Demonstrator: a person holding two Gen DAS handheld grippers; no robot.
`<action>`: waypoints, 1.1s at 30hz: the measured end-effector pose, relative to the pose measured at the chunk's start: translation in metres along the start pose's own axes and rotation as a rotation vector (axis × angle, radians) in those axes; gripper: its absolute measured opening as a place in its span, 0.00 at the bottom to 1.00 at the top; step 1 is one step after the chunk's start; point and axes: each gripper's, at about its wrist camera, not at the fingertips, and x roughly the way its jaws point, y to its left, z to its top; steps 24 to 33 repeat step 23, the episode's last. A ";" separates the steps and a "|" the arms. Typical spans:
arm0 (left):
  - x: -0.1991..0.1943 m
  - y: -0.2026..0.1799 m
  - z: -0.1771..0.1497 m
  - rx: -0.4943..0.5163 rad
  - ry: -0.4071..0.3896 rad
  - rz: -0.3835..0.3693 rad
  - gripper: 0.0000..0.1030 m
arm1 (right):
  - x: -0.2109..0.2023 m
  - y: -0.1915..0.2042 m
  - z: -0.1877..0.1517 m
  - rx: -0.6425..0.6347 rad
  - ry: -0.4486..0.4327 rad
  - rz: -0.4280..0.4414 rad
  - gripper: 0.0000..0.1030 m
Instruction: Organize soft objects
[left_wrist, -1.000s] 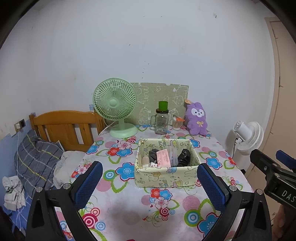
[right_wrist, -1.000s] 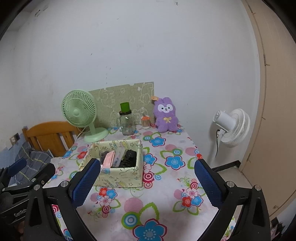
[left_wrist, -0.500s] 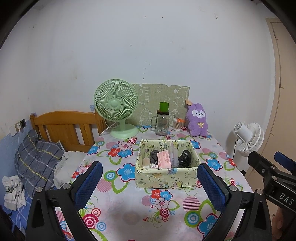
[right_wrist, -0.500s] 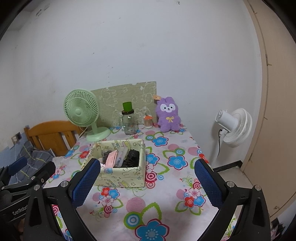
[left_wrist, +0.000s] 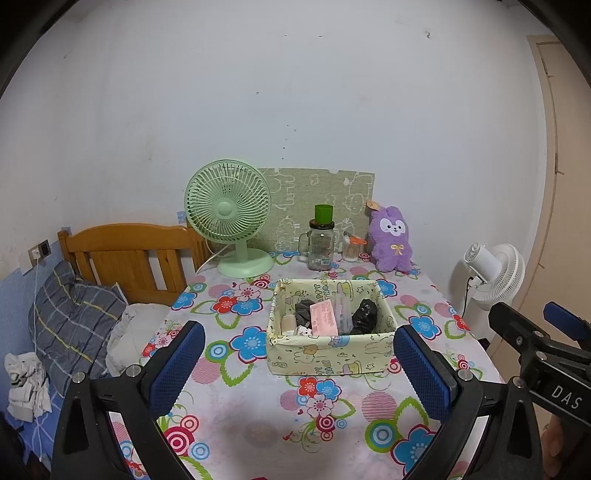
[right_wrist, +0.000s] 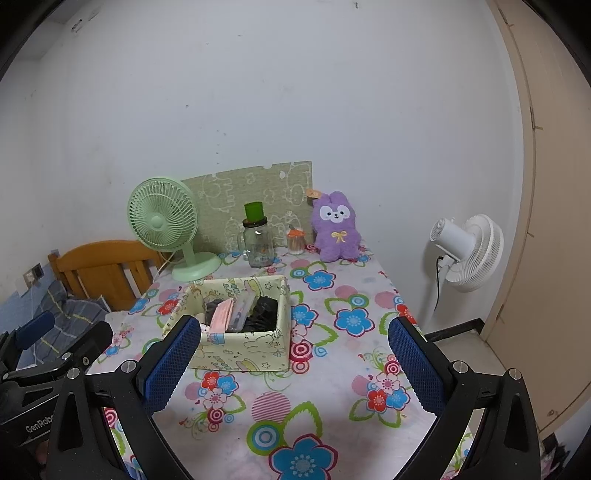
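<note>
A: Both grippers hang wide open and empty over the near edge of the table (right_wrist: 332, 413). The purple plush rabbit (right_wrist: 335, 227) sits upright at the far edge against the wall, ahead and slightly right of the right gripper (right_wrist: 293, 363).

B: From the left gripper (left_wrist: 299, 369) it lies further right, beyond the fabric box (left_wrist: 328, 354). I'd judge the right one nearer. Fluffy, white face, yellow bow.
</note>
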 end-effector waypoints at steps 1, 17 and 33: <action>0.000 -0.001 0.000 0.000 0.001 0.001 1.00 | 0.000 0.000 0.000 -0.001 0.001 0.000 1.00; -0.002 0.000 -0.001 -0.006 0.001 0.001 1.00 | 0.000 0.001 0.000 -0.001 0.002 0.001 1.00; -0.002 0.001 -0.002 -0.007 -0.001 -0.002 1.00 | 0.000 0.001 0.000 -0.003 0.004 0.002 1.00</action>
